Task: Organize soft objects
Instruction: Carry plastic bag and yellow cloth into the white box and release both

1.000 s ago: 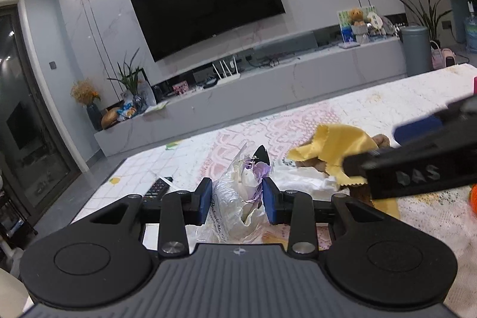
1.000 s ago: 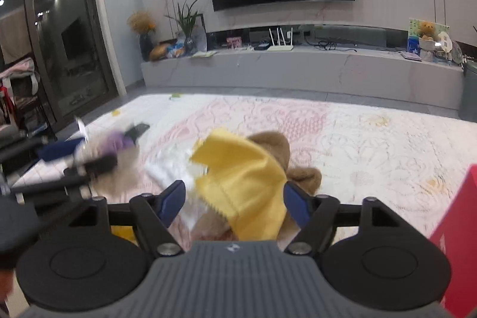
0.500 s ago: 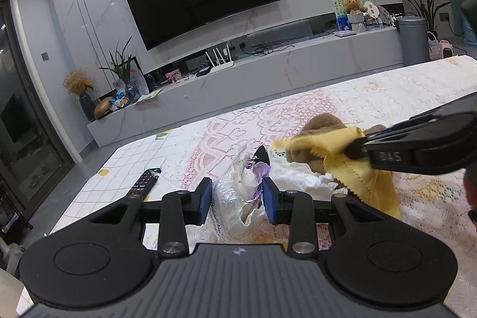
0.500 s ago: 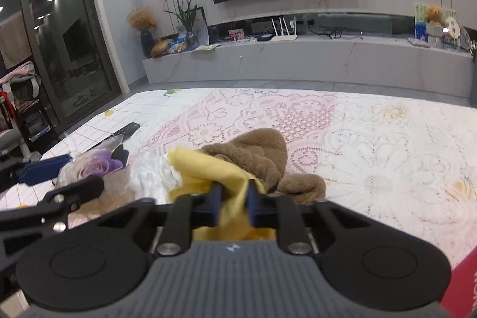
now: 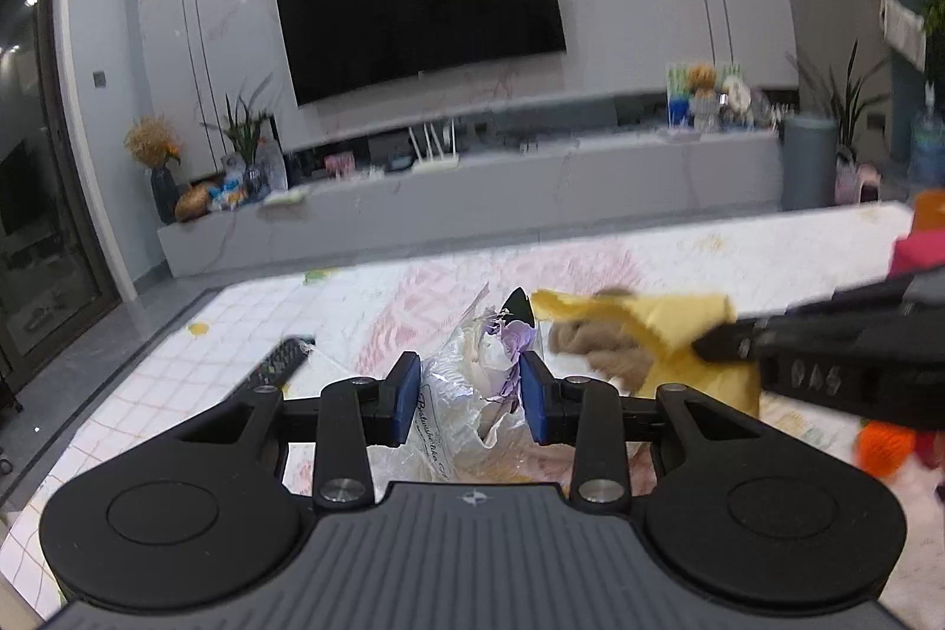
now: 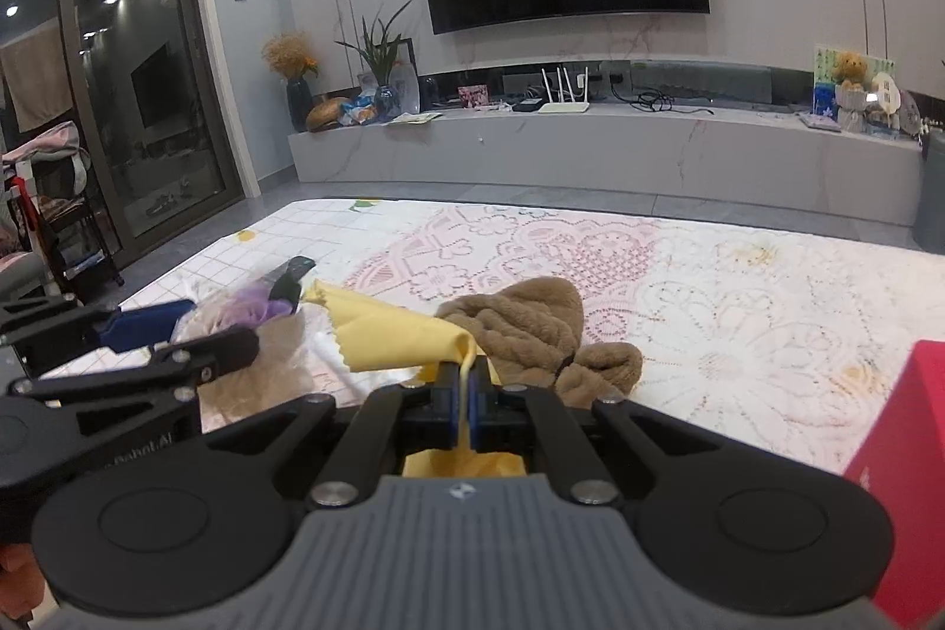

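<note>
Two grippers are in play, and we've got something in each. Our right gripper (image 6: 466, 397) has its blue pads pressed tight on a fold of the thin yellow microfibre cloth (image 6: 390, 338), which fans out toward ten o'clock in the right wrist view and lifts off the lace-patterned white and pink tablecloth (image 6: 709, 287). Just behind it at one o'clock lies the brown fluffy plush fabric (image 6: 531, 323), slumped in a heap on the cloth-covered table.

Over on our left gripper (image 5: 466, 394), the blue pads sit partly spread with the crinkly clear plastic bag holding a purple flower (image 5: 472, 382) between them; we can't tell how firmly they grip it. From the left wrist view the yellow cloth (image 5: 667, 320) hangs at two o'clock, draped partly over the brown plush (image 5: 596, 352). A black remote control (image 5: 277, 364) lies at ten o'clock, and a red box (image 6: 903, 476) stands at four o'clock in the right view.
</note>
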### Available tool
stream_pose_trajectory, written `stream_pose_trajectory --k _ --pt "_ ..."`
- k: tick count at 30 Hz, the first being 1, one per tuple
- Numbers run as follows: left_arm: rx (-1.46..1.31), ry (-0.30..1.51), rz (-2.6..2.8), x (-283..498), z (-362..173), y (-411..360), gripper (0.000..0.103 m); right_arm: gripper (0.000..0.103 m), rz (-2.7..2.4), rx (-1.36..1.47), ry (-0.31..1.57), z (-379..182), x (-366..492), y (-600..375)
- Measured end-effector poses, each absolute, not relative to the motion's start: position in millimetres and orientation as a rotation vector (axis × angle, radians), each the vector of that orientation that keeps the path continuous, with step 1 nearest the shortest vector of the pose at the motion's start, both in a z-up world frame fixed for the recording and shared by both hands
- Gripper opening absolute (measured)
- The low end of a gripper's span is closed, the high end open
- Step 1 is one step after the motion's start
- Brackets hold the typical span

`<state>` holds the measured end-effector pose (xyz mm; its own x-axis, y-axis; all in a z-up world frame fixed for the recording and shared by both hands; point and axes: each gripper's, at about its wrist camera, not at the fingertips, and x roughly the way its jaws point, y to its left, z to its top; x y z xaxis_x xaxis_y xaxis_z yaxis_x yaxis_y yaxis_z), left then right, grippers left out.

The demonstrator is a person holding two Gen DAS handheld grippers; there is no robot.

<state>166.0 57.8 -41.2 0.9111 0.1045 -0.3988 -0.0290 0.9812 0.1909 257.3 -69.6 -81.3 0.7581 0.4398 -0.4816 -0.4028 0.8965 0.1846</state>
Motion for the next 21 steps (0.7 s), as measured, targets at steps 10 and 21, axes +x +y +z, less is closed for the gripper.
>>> stream_pose_trajectory --k 10,21 --pt "0.151 0.411 0.079 127 -31 52 0.04 0.0 0.403 0.016 0.586 -78 188 -80" --pt "0.118 0.44 0.035 89 -20 20 0.04 0.0 0.297 0.101 0.619 -49 129 -122"
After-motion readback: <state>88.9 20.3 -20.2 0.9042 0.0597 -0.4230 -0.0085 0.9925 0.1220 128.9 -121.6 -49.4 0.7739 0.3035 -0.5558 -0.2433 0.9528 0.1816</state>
